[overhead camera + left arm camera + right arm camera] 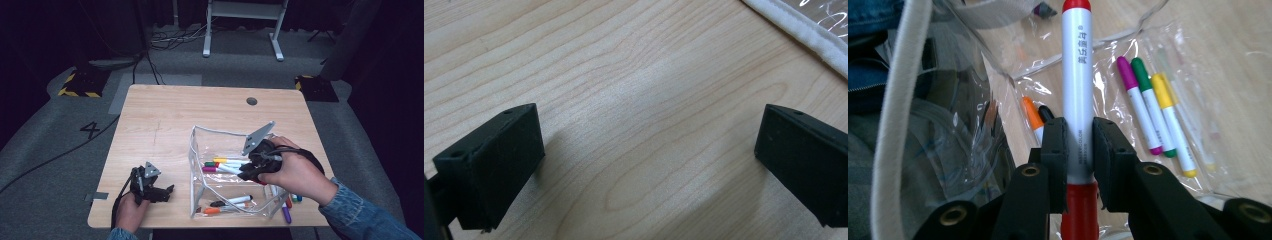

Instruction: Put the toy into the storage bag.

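A clear plastic pouch (192, 150) with white trim stands open on the wooden table (165, 115). My right gripper (244, 173) reaches into it from the right and, in the right gripper view, my right gripper (1079, 131) is shut on a white marker with red ends (1078, 75). Magenta, green and yellow markers (1148, 105) lie side by side in the pouch, with an orange marker (1031, 116) and a black one nearer. My left gripper (165, 192) rests open at the table's front left; in its own view my left gripper (649, 150) has bare wood between its jaws.
A few more markers (288, 206) lie on the table just right of the pouch, near the front edge. The pouch's white trim (804, 35) passes the top right corner of the left gripper view. A round cable hole (252, 101) sits at the back of the table.
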Available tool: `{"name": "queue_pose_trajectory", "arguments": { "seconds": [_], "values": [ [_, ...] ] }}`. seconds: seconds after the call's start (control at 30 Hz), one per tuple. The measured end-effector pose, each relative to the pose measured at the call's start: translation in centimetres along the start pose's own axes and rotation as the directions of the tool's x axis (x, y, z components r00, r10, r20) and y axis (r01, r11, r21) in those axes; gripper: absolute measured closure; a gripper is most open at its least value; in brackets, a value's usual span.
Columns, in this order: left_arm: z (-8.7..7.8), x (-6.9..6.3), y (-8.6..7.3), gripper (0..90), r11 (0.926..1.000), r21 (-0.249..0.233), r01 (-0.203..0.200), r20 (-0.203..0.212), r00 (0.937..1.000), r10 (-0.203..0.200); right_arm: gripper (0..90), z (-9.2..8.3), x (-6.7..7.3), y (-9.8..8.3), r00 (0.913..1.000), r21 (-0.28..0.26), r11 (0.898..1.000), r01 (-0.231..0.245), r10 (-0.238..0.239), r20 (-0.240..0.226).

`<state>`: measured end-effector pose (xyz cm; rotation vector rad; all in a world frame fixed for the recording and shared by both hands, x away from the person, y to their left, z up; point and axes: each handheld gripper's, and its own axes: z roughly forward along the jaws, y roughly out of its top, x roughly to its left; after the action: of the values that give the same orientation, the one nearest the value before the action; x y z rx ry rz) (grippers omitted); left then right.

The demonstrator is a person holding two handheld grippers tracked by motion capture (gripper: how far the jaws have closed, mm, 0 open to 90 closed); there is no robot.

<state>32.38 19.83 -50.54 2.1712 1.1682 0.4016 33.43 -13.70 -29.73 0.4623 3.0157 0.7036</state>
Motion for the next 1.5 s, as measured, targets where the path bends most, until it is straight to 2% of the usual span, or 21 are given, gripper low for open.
{"name": "queue_pose_trajectory", "arguments": {
  "seconds": [0.23,0.33,0.43,0.53,0.77,1.07,1.3,1.37,1.4,1.43,1.5],
  "values": [
    [0.0,0.0,0.0,0.0,1.0000,0.000,0.000,0.000,1.0000,0.000,76.7,2.8,0.0,0.8,0.9996,0.092,0.996,0.017,-0.014,-0.024],
    [0.0,0.0,0.0,0.0,1.0000,0.000,0.002,0.001,1.0000,-0.002,76.7,3.7,-0.1,0.8,0.9993,0.137,0.990,0.026,-0.023,-0.030],
    [0.0,0.0,0.0,0.0,1.0000,0.000,0.000,0.000,1.0000,0.000,76.7,4.2,-0.2,1.0,0.9985,0.158,0.986,0.052,-0.048,-0.026],
    [0.0,0.0,0.0,0.0,1.0000,0.001,0.001,0.000,1.0000,-0.001,76.7,4.9,0.0,1.2,0.9979,0.182,0.982,0.059,-0.054,-0.036],
    [0.0,0.0,0.0,0.0,1.0000,0.000,-0.001,0.000,1.0000,0.001,76.7,7.3,-0.2,1.1,0.9958,0.246,0.966,0.080,-0.067,-0.062],
    [0.0,0.0,0.0,0.0,1.0000,0.001,0.003,0.001,1.0000,-0.003,76.7,9.6,-0.6,0.6,0.9905,0.297,0.948,0.118,-0.091,-0.103],
    [0.0,0.0,0.0,0.0,1.0000,0.001,0.002,0.001,1.0000,-0.002,76.6,11.0,-0.7,0.3,0.9872,0.356,0.925,0.132,-0.090,-0.131],
    [0.0,0.0,0.0,0.0,1.0000,0.001,0.002,0.001,1.0000,-0.002,76.4,11.1,-0.7,0.3,0.9867,0.359,0.924,0.130,-0.085,-0.138],
    [0.0,0.0,0.0,0.0,1.0000,0.001,0.002,0.001,1.0000,-0.002,73.6,11.1,-0.8,0.3,0.9853,0.357,0.923,0.141,-0.096,-0.141],
    [0.0,0.0,0.0,0.0,1.0000,0.001,0.002,0.001,1.0000,-0.002,66.2,11.2,-0.8,0.3,0.9860,0.349,0.926,0.145,-0.106,-0.129],
    [0.0,0.0,0.0,0.0,1.0000,0.000,0.003,0.002,1.0000,-0.003,63.5,11.1,-0.9,0.2,0.9867,0.329,0.932,0.151,-0.121,-0.108]
  ]
}}
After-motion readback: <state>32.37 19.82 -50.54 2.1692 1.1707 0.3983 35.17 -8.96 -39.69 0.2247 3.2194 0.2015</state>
